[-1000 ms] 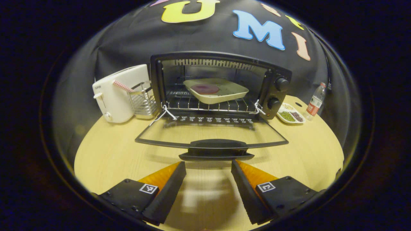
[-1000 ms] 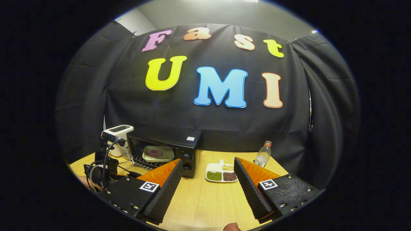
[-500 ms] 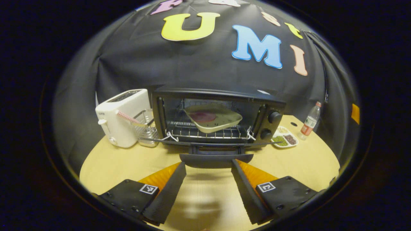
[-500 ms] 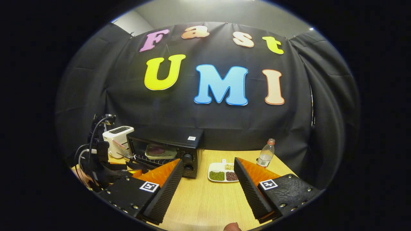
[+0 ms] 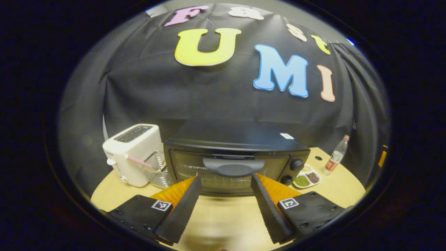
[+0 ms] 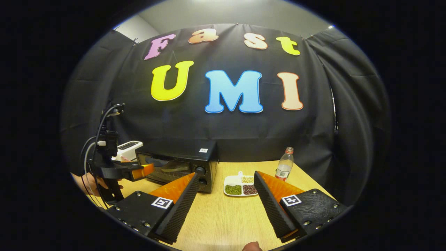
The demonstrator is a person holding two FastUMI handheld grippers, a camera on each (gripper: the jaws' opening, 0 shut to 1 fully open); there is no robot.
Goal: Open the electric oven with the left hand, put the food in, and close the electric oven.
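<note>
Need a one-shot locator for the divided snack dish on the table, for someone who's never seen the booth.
Start at the black electric oven on the wooden table. Just off its knob end, between it and the clear plastic bottle, lies a small white dish. It is the only flat item there, split into compartments of green, dark red and pale beans.
</note>
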